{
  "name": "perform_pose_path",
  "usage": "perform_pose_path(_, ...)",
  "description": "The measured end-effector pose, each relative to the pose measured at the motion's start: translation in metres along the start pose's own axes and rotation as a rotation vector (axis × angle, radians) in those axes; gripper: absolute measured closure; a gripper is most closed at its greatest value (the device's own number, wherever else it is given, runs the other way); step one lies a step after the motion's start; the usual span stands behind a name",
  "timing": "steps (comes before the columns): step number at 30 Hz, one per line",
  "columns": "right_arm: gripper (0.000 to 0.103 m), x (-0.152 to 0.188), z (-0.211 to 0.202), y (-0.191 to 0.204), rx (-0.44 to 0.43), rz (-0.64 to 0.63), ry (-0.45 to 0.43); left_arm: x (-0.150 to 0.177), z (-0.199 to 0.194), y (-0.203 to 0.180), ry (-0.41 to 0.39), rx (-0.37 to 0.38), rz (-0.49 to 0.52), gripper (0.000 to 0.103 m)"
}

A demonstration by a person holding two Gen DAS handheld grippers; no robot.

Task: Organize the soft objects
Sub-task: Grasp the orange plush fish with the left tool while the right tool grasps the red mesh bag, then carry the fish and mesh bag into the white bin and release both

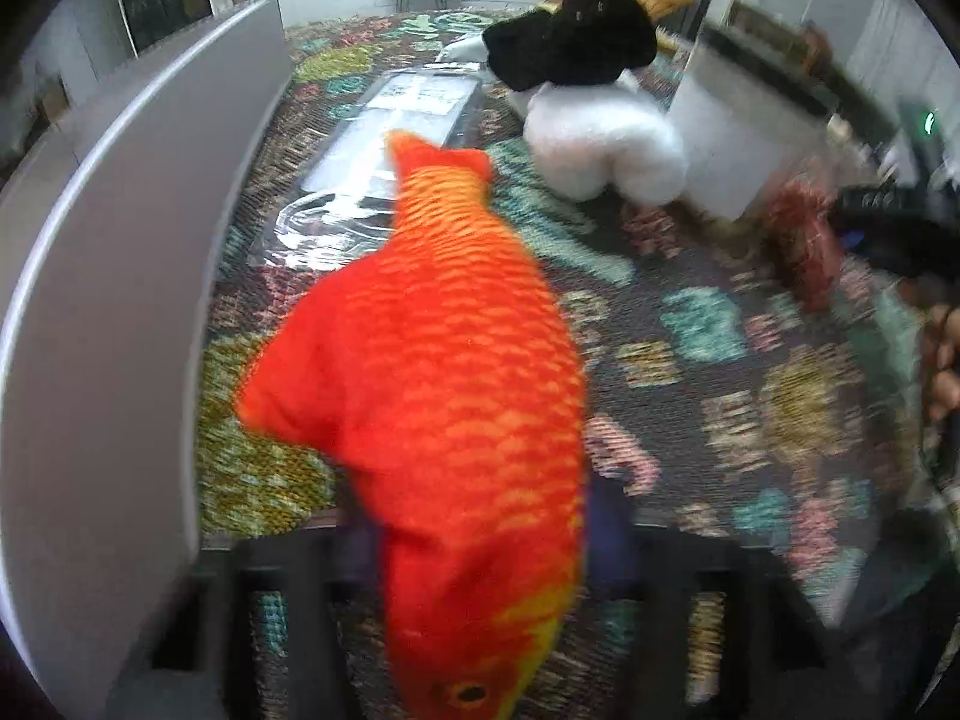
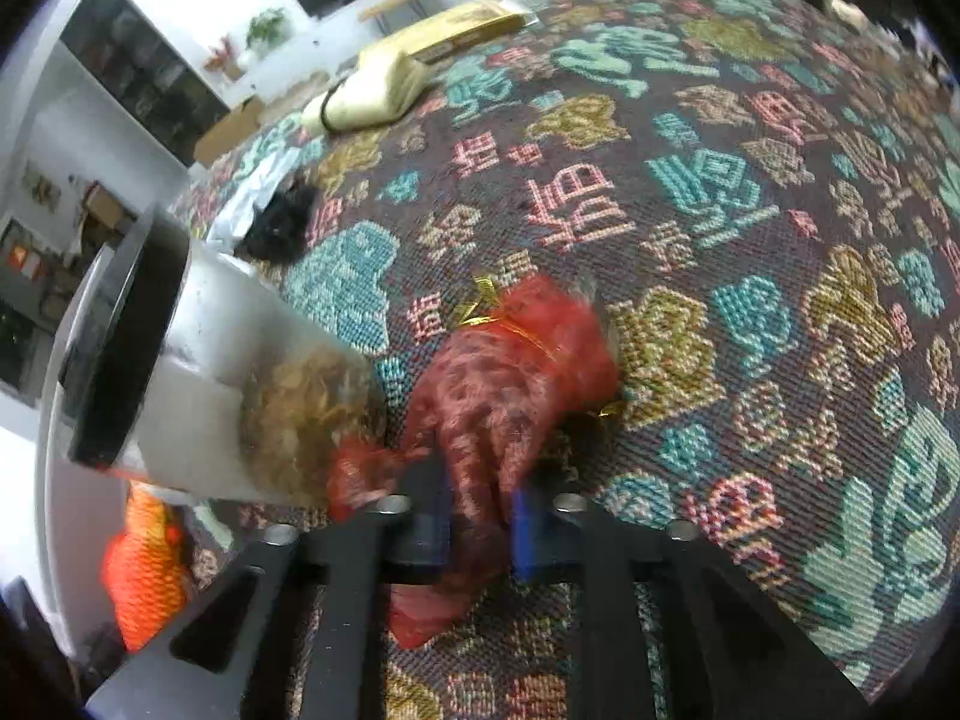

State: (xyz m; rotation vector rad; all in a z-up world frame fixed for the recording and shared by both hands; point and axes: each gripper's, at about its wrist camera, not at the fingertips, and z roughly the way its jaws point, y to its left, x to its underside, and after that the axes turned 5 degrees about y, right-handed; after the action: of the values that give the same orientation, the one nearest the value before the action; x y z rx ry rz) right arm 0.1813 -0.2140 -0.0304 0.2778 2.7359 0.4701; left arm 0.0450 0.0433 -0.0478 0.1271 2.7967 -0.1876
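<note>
An orange plush fish (image 1: pixel 456 396) hangs head-down between the fingers of my left gripper (image 1: pixel 489 546), which is shut on it just above the patterned tablecloth (image 1: pixel 690 360). The same fish (image 2: pixel 144 576) shows at the lower left of the right wrist view. My right gripper (image 2: pixel 480 516) is shut on a red mesh pouch (image 2: pixel 510 378) tied with gold ribbon, its blue pads (image 2: pixel 525 534) pressing the pouch's near end. From the left wrist view the pouch (image 1: pixel 804 246) is a blur at the right. A black and white plush toy (image 1: pixel 588 90) lies further back.
A tall grey box wall (image 1: pixel 120 270) stands close on the left of the fish. A clear plastic bag (image 1: pixel 372 162) lies behind it. A white bin (image 2: pixel 198 360) with something tan and fluffy stands left of the pouch. A cream package (image 2: pixel 366 96) lies at the cloth's far edge.
</note>
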Motion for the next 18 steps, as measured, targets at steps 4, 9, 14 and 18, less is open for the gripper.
perform_pose_path(4, 0.085, -0.009, -0.052, 0.000, 0.120, -0.034, -0.176, -0.003, -0.030, 0.008, -0.074, 0.106, -0.055, 0.070)
perform_pose_path(9, 0.084, -0.019, -0.133, 0.058, 0.127, -0.200, -0.364, -0.006, -0.098, 0.028, -0.206, 0.248, -0.128, 0.070)
perform_pose_path(14, 0.083, 0.005, -0.162, 0.176, -0.113, -0.406, -0.343, 0.000, -0.162, 0.090, -0.333, 0.183, -0.213, 0.069)
perform_pose_path(18, 0.079, 0.053, -0.150, 0.274, -0.350, -0.538, -0.226, 0.027, -0.185, 0.151, -0.352, -0.025, -0.296, 0.066)
